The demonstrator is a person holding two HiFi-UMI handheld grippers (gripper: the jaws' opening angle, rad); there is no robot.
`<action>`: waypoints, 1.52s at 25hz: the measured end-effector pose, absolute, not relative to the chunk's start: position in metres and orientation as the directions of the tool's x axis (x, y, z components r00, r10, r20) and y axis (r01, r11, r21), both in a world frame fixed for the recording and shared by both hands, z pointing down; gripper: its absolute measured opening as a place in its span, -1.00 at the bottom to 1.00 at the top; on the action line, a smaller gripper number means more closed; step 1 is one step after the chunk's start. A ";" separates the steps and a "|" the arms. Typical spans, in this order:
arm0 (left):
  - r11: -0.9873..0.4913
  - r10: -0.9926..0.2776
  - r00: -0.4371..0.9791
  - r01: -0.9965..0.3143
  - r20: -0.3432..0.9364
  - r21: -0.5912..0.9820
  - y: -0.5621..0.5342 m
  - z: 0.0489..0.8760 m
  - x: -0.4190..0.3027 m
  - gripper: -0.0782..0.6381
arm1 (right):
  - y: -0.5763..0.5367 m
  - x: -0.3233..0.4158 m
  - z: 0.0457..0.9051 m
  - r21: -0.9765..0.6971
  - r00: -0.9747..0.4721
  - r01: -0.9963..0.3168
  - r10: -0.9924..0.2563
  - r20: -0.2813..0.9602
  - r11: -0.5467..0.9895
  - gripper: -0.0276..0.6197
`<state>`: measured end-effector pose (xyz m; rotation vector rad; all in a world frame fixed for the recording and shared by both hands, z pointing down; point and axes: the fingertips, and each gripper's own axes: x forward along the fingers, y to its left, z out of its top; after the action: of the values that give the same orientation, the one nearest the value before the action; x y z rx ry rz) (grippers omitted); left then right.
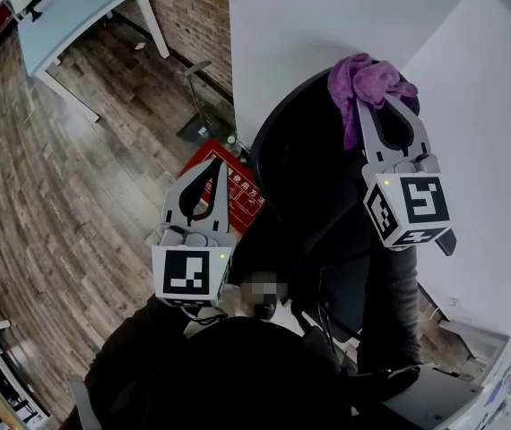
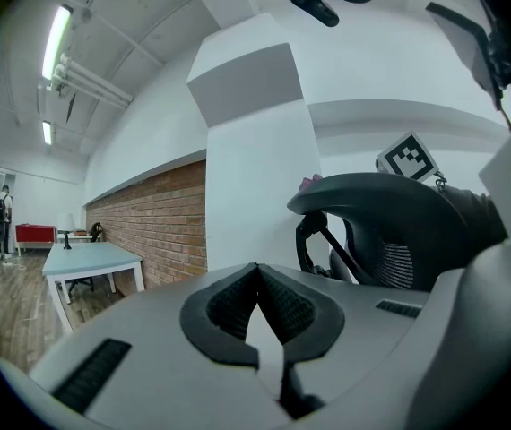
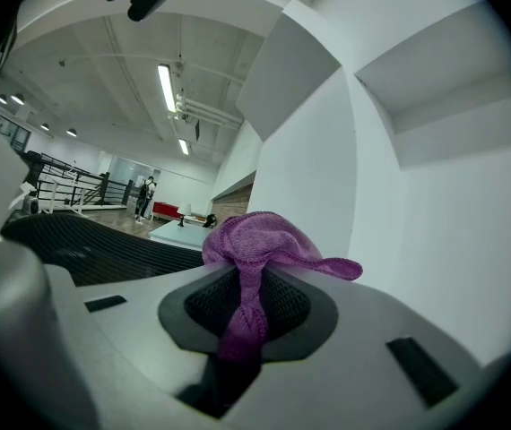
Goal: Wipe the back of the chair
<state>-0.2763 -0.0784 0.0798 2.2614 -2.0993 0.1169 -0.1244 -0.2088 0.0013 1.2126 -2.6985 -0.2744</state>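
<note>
A black office chair (image 1: pixel 305 164) stands against the white wall, its mesh back curving up toward me. My right gripper (image 1: pixel 378 106) is shut on a purple cloth (image 1: pixel 366 77), which bunches over the top edge of the chair back. In the right gripper view the cloth (image 3: pixel 257 240) bulges out of the shut jaws, with the mesh back (image 3: pixel 103 251) just to the left. My left gripper (image 1: pixel 212 167) hangs shut and empty to the left of the chair, above the floor. In the left gripper view, the chair (image 2: pixel 399 218) lies to the right of that gripper (image 2: pixel 257 276).
A white pillar (image 1: pixel 327 16) and a brick wall (image 1: pixel 197 12) stand behind the chair. A red sign (image 1: pixel 238 189) and a black stand (image 1: pixel 197 106) sit on the wooden floor at its left. A pale blue table (image 1: pixel 81 12) is far left. A person (image 2: pixel 3 222) stands in the distance.
</note>
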 end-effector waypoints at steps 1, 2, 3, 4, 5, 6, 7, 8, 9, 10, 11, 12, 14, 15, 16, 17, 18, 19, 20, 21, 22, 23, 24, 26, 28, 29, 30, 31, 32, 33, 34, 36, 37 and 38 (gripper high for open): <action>-0.074 -0.993 0.072 -0.997 0.090 -0.012 -0.074 0.080 -0.276 -0.76 | -0.203 -0.128 0.003 0.235 -0.662 -0.714 -0.745 0.081 0.660 -0.73; -0.072 -0.994 0.071 -0.997 0.087 -0.012 -0.071 0.079 -0.276 -0.76 | -0.198 -0.131 0.004 0.234 -0.669 -0.708 -0.739 0.083 0.667 -0.74; -0.071 -0.994 0.070 -0.997 0.085 -0.013 -0.068 0.078 -0.276 -0.76 | -0.193 -0.133 0.005 0.232 -0.676 -0.701 -0.732 0.085 0.674 -0.74; -0.070 -0.994 0.069 -0.997 0.083 -0.014 -0.065 0.077 -0.275 -0.76 | -0.189 -0.135 0.005 0.232 -0.682 -0.695 -0.726 0.088 0.681 -0.74; -0.071 -0.994 0.069 -0.997 0.083 -0.019 -0.062 0.077 -0.274 -0.76 | -0.185 -0.137 0.006 0.231 -0.688 -0.689 -0.720 0.090 0.687 -0.73; -0.072 -0.994 0.070 -0.997 0.084 -0.025 -0.060 0.077 -0.273 -0.76 | -0.181 -0.139 0.006 0.230 -0.695 -0.682 -0.713 0.093 0.694 -0.73; -0.073 -0.994 0.070 -0.997 0.082 -0.030 -0.057 0.076 -0.272 -0.76 | -0.176 -0.141 0.007 0.228 -0.701 -0.676 -0.707 0.093 0.701 -0.74; -0.072 -0.994 0.070 -0.997 0.078 -0.029 -0.054 0.075 -0.272 -0.76 | -0.172 -0.143 0.007 0.227 -0.708 -0.670 -0.700 0.093 0.707 -0.74; -0.073 -0.995 0.071 -0.997 0.072 -0.028 -0.052 0.073 -0.271 -0.76 | -0.168 -0.145 0.007 0.225 -0.714 -0.664 -0.694 0.092 0.713 -0.73; -0.075 -0.995 0.073 -0.997 0.068 -0.031 -0.049 0.072 -0.270 -0.76 | -0.164 -0.147 0.008 0.223 -0.719 -0.659 -0.689 0.092 0.718 -0.73; -0.074 -0.995 0.072 -0.997 0.066 -0.030 -0.045 0.072 -0.271 -0.76 | -0.159 -0.150 0.008 0.222 -0.724 -0.654 -0.683 0.094 0.723 -0.74; -0.068 -0.996 0.066 -0.997 0.065 -0.027 -0.042 0.072 -0.271 -0.76 | -0.154 -0.153 0.009 0.220 -0.730 -0.648 -0.677 0.096 0.729 -0.74; -0.058 -0.996 0.057 -0.998 0.066 -0.022 -0.034 0.073 -0.273 -0.76 | -0.146 -0.158 0.010 0.217 -0.740 -0.636 -0.665 0.100 0.741 -0.74; -0.053 -0.997 0.052 -0.998 0.064 -0.017 -0.031 0.073 -0.274 -0.76 | -0.141 -0.160 0.011 0.217 -0.745 -0.630 -0.659 0.101 0.745 -0.74; -0.050 -0.997 0.049 -0.999 0.061 -0.013 -0.028 0.072 -0.274 -0.76 | -0.138 -0.163 0.011 0.218 -0.749 -0.625 -0.654 0.103 0.750 -0.74; -0.051 -0.997 0.050 -0.999 0.060 -0.016 -0.025 0.072 -0.275 -0.76 | -0.133 -0.165 0.011 0.219 -0.754 -0.619 -0.649 0.104 0.754 -0.74; -0.055 -0.997 0.053 -0.998 0.061 -0.026 -0.021 0.073 -0.275 -0.76 | -0.129 -0.166 0.011 0.220 -0.758 -0.613 -0.643 0.106 0.759 -0.74; -0.056 -0.997 0.054 -0.998 0.062 -0.037 -0.018 0.074 -0.275 -0.76 | -0.125 -0.168 0.011 0.221 -0.762 -0.608 -0.638 0.106 0.763 -0.74; -0.052 -0.997 0.050 -0.998 0.061 -0.039 -0.014 0.073 -0.275 -0.76 | -0.121 -0.169 0.011 0.221 -0.766 -0.603 -0.634 0.106 0.766 -0.74; -0.045 -0.997 0.043 -0.999 0.057 -0.031 -0.011 0.072 -0.275 -0.76 | -0.117 -0.171 0.011 0.221 -0.770 -0.598 -0.629 0.106 0.770 -0.74; -0.036 -0.998 0.035 -0.999 0.052 -0.018 -0.008 0.069 -0.274 -0.76 | -0.114 -0.172 0.010 0.222 -0.775 -0.593 -0.624 0.106 0.774 -0.74; -0.032 -0.998 0.032 -0.999 0.048 -0.010 -0.005 0.068 -0.274 -0.76 | -0.110 -0.173 0.010 0.223 -0.780 -0.586 -0.617 0.107 0.779 -0.74; -0.034 -0.998 0.034 -0.999 0.047 -0.011 -0.003 0.066 -0.273 -0.76 | -0.107 -0.175 0.010 0.226 -0.785 -0.577 -0.610 0.109 0.784 -0.74; -0.037 -0.998 0.036 -0.999 0.046 -0.019 0.002 0.065 -0.272 -0.76 | -0.100 -0.177 0.010 0.236 -0.796 -0.560 -0.595 0.115 0.794 -0.74; -0.027 -0.999 0.026 -0.999 0.045 -0.023 0.008 0.065 -0.272 -0.76 | -0.093 -0.179 0.010 0.239 -0.802 -0.549 -0.585 0.119 0.801 -0.74; -0.026 -0.999 0.025 -0.999 0.046 -0.030 0.011 0.066 -0.273 -0.76 | -0.089 -0.180 0.010 0.239 -0.805 -0.544 -0.581 0.120 0.804 -0.74; -0.024 -0.999 0.023 -0.999 0.045 -0.032 0.014 0.065 -0.273 -0.76 | -0.086 -0.181 0.009 0.239 -0.809 -0.539 -0.576 0.121 0.808 -0.74; -0.021 -0.999 0.020 -0.999 0.041 -0.028 0.017 0.064 -0.273 -0.76 | -0.082 -0.183 0.009 0.240 -0.812 -0.534 -0.571 0.122 0.811 -0.74; -0.020 -0.999 0.019 -0.999 0.038 -0.026 0.020 0.063 -0.273 -0.76 | -0.077 -0.184 0.009 0.241 -0.815 -0.528 -0.565 0.124 0.814 -0.74; -0.022 -0.999 0.021 -0.999 0.036 -0.027 0.023 0.062 -0.273 -0.76 | -0.073 -0.185 0.009 0.244 -0.818 -0.522 -0.561 0.126 0.817 -0.74; -0.022 -0.999 0.021 -0.999 0.033 -0.023 0.026 0.061 -0.273 -0.76 | -0.069 -0.187 0.009 0.246 -0.821 -0.517 -0.556 0.127 0.820 -0.74; -0.021 -0.999 0.020 -1.000 0.028 -0.015 0.031 0.058 -0.272 -0.76 | -0.061 -0.188 0.008 0.249 -0.826 -0.508 -0.548 0.128 0.824 -0.74; -0.026 -0.999 0.025 -1.000 0.027 -0.018 0.033 0.057 -0.271 -0.76 | -0.058 -0.188 0.007 0.248 -0.829 -0.505 -0.544 0.127 0.827 -0.74; -0.029 -0.999 0.028 -0.999 0.025 -0.020 0.035 0.056 -0.270 -0.76 | -0.055 -0.188 0.006 0.247 -0.832 -0.501 -0.540 0.126 0.829 -0.74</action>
<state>-0.2695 0.0355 0.0561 2.2502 -2.1870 0.0506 -0.1880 -0.0548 0.0065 0.8109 -2.8206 -0.3032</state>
